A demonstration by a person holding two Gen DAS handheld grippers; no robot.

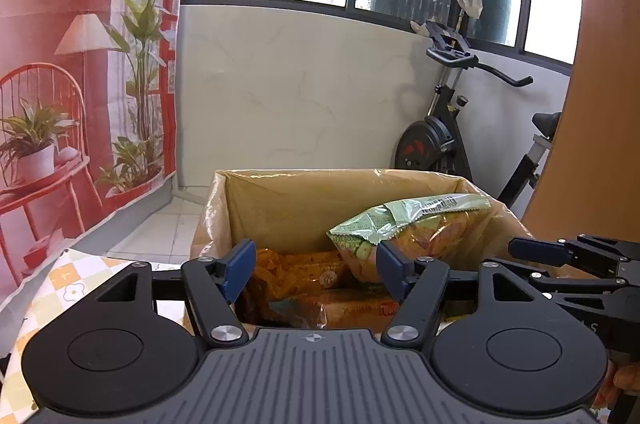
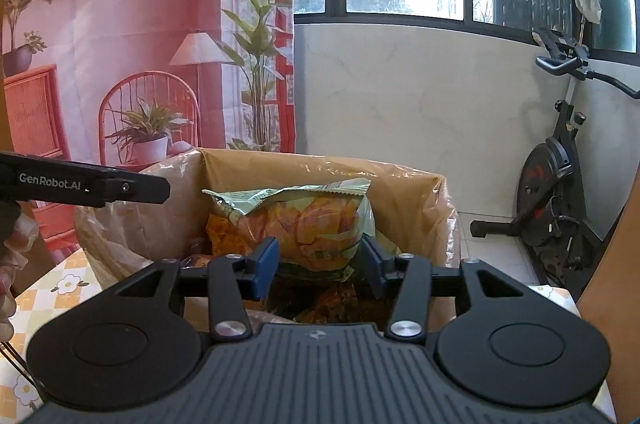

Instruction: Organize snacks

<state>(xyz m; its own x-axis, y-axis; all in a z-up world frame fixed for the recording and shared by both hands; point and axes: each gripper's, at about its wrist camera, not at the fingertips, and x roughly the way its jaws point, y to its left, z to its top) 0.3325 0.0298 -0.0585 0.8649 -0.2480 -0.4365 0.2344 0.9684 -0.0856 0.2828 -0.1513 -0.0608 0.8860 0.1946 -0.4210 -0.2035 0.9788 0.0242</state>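
A cardboard box [image 1: 288, 200] lined with clear plastic stands on the table and holds several orange snack packets [image 1: 304, 276]. A green chip bag [image 2: 308, 224] stands upright in the box [image 2: 408, 192], leaning at its right side in the left wrist view [image 1: 404, 228]. My right gripper [image 2: 320, 264] is open with its blue pads on either side of the bag's lower part, seemingly not pressing it. My left gripper [image 1: 316, 268] is open and empty over the box's near edge. The right gripper's fingers [image 1: 540, 252] show at the right of the left wrist view.
The table wears a yellow checked cloth with flowers [image 2: 60, 284]. An exercise bike [image 2: 560, 184] stands on the tiled floor at the right, by the window wall. A red printed backdrop [image 2: 120, 64] hangs at the left. A wooden panel [image 1: 600, 104] rises at the far right.
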